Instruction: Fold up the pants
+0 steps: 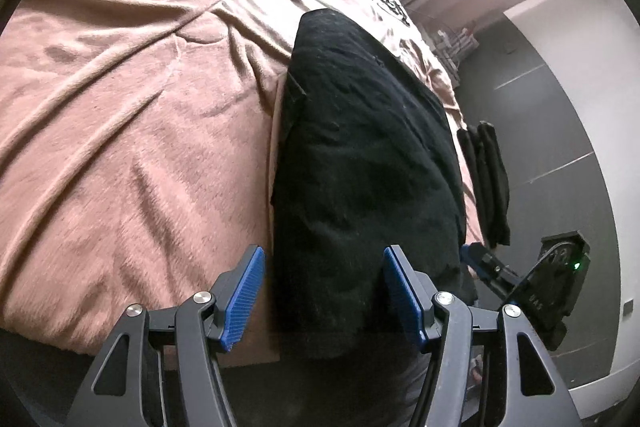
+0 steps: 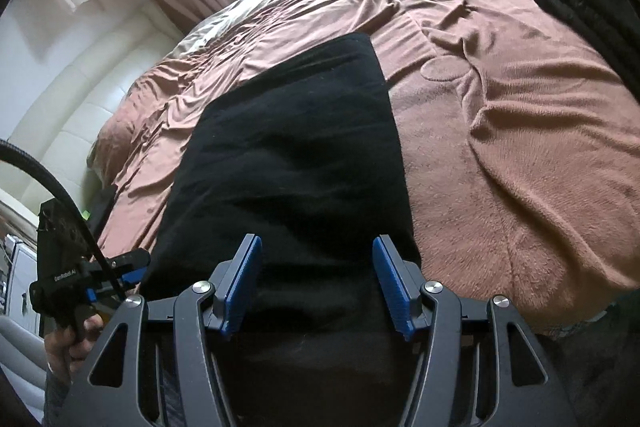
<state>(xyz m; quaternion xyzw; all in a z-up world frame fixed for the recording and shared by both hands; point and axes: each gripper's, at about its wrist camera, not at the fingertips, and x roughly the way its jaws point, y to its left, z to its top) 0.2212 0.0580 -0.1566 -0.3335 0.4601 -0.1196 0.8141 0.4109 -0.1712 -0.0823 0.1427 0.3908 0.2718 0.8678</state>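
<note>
Black pants lie folded mid-frame on a brown-blanketed bed — left gripper and right gripper hover low, jaws wide apart, gripping nothing.

Bed, wrinkled brown blanket; black folded pants flat on it.
</note>
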